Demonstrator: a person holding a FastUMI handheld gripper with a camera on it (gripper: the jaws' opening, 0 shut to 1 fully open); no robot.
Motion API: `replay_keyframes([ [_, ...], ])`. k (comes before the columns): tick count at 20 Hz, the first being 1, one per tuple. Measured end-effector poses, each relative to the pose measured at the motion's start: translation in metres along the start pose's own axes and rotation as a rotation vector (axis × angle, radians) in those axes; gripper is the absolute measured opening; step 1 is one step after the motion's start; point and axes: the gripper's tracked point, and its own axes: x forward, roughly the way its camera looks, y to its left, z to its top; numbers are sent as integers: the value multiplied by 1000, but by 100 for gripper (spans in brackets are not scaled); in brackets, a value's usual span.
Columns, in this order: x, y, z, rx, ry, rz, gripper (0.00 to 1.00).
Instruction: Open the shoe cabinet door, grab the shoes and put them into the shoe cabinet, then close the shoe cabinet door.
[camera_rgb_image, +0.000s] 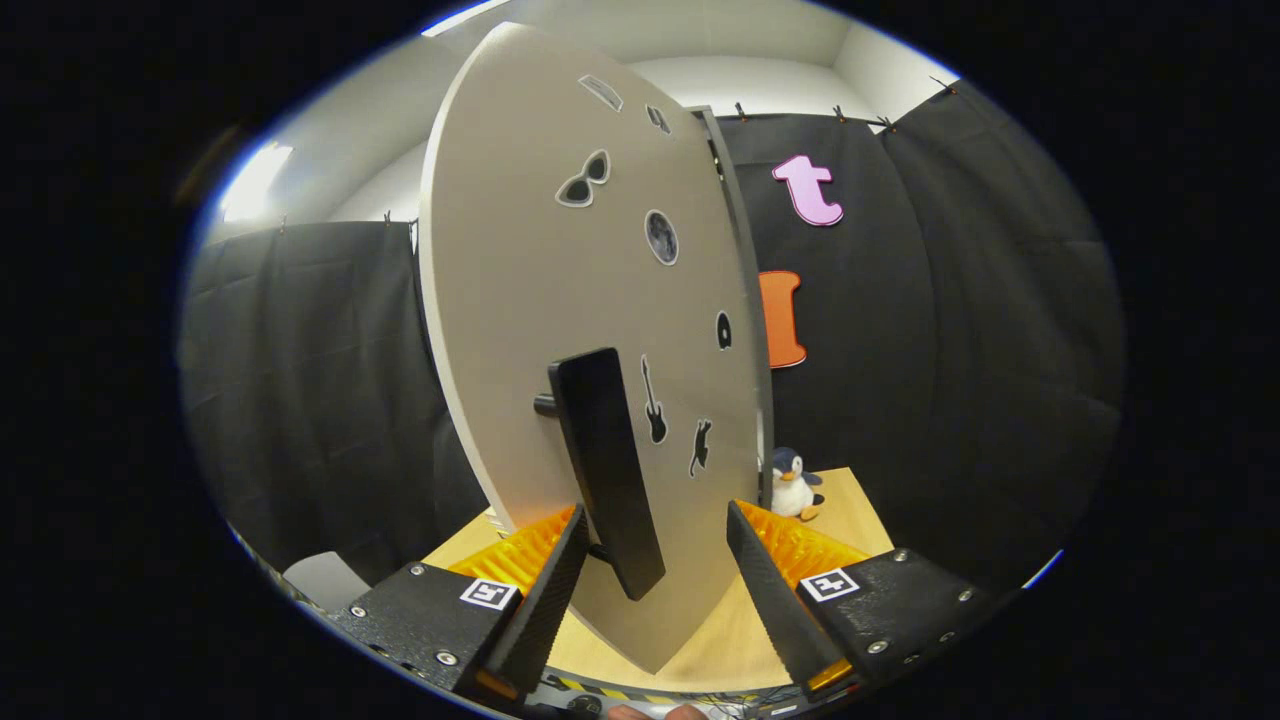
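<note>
The shoe cabinet door (560, 280) is a pale grey panel with small dark stickers, standing close in front of me and swung at an angle. Its black bar handle (607, 470) juts out from the panel's lower middle. My gripper (655, 525) is open, its two black-and-orange fingers (545, 580) on either side of the handle's lower end; the left finger sits right beside the bar, the right one well apart from it. The door's far edge meets the dark cabinet frame (735, 230).
A small plush penguin (793, 483) stands on the wooden tabletop (850, 510) just right of the door's edge. Black cloth walls enclose the booth on both sides. A pale object (325, 578) lies low at the left.
</note>
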Motion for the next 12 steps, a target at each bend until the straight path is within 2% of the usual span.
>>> replay_keyframes([
  [5, 31, 51, -1, 9, 11, 30, 88],
  [12, 92, 106, 5, 19, -4, 30, 90],
])
